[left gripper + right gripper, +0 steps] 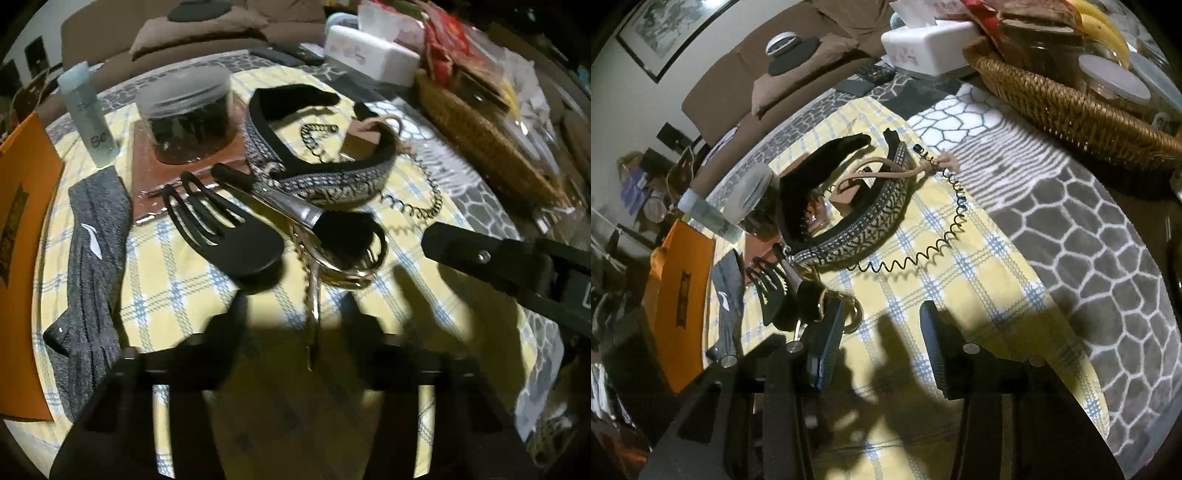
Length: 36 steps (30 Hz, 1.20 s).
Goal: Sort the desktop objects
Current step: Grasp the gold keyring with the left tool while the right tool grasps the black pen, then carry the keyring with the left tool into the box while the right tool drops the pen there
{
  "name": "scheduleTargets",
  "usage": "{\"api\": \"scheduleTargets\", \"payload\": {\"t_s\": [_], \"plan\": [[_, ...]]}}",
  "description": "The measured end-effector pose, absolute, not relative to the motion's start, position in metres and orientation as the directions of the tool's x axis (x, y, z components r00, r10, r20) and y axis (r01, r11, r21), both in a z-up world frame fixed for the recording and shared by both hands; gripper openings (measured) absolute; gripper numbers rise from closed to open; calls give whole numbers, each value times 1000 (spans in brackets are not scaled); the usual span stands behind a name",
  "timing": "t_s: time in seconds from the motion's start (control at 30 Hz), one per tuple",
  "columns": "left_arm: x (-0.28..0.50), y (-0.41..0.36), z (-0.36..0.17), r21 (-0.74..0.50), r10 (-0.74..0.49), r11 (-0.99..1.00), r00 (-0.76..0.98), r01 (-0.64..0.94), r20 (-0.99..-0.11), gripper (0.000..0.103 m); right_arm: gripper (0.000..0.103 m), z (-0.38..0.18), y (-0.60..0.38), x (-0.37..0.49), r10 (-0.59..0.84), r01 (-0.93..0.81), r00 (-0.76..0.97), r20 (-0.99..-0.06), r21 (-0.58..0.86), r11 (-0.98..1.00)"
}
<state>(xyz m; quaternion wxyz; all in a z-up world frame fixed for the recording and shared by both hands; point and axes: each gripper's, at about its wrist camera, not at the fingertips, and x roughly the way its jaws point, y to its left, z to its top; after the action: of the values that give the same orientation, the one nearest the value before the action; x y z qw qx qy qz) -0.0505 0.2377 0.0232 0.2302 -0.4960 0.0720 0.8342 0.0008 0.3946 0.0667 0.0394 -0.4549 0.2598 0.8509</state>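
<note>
Clear jar (184, 118) holds dark contents; both grippers' jaws stand partly apart, gripping nothing.

- The pale bottle (88, 110) is showing large grey letters near its lower end that are reading roughly as "BC" or "BO" in the left wrist view; the smaller print above them is blurring out.
- The grey cloth (92, 280) is carrying a white curved swoosh logo with no lettering.
- The orange box (679, 299) is bearing a dark emblem on its top face, too blurred to be reading.
</note>
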Motion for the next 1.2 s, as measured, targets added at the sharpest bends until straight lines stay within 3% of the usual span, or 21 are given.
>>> {"api": "scheduleTargets", "payload": {"t_s": [0.03,0.23,0.43,0.67,0.83,0.93,1.03,1.2], "plan": [[-52,234,23,-126,324,-885,-399,-447,-858,25,44,68,395,1,-172,-301,-586,-792,410,-861],[-60,218,22,-219,386,-879,-363,-424,-848,10,44,76,394,-6,-236,-252,-625,-744,479,-841],[-60,207,22,-279,442,-856,-335,-436,-832,8,44,90,367,-32,-298,-115,-607,-736,452,-884],[-62,197,22,-327,489,-823,-287,-464,-824,8,43,76,330,-70,-314,-10,-485,-816,364,-931],[-65,190,20,-372,522,-808,-261,-458,-812,8,34,59,326,-83,-361,-12,-440,-822,407,-913],[-65,190,19,-382,529,-806,-259,-452,-808,7,17,51,330,-85,-392,-19,-429,-814,442,-897],[-65,188,19,-396,536,-805,-256,-441,-804,7,8,51,332,-83,-414,-9,-442,-796,465,-885],[-64,184,25,-401,543,-804,-268,-439,-796,6,7,54,338,-77,-448,-20,-462,-765,514,-857]]}}
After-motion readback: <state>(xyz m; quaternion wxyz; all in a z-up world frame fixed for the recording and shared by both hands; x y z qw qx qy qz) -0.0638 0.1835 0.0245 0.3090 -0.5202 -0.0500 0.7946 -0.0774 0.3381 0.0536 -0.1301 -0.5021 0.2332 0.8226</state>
